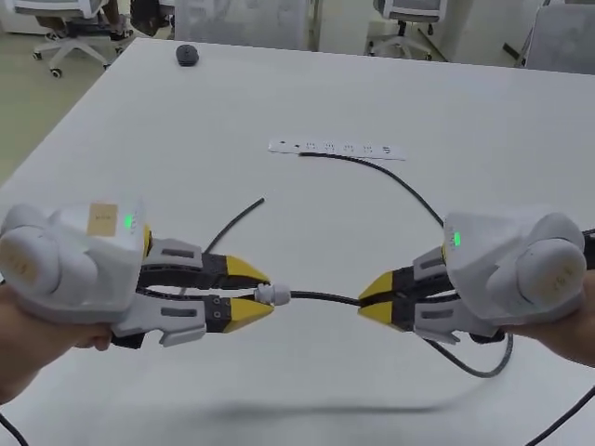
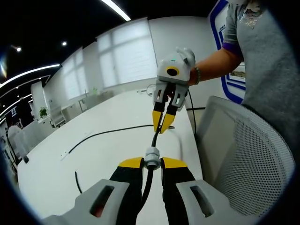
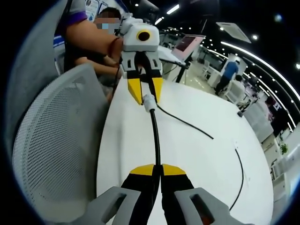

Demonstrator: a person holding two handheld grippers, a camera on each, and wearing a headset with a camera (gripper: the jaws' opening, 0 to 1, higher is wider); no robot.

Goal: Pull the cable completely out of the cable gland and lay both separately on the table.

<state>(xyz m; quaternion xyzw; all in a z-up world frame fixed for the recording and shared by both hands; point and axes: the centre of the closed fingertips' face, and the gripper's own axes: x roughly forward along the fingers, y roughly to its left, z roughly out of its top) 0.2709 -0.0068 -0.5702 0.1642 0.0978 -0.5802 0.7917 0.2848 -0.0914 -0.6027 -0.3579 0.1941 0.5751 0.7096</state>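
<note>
A small grey-white cable gland sits on a black cable, held above the white table. My left gripper is shut on the gland, and the cable's tail runs back between its jaws and out over the table. To the right, my right gripper is shut on the cable a short span from the gland. Each gripper faces the other: the right gripper in the left gripper view, the left gripper in the right gripper view. Behind the right gripper the cable loops onto the table.
A white power strip lies mid-table, its black lead curving toward the right gripper. A dark mouse sits at the far left. Office chairs stand beyond the table. A mesh chair back is close by the person.
</note>
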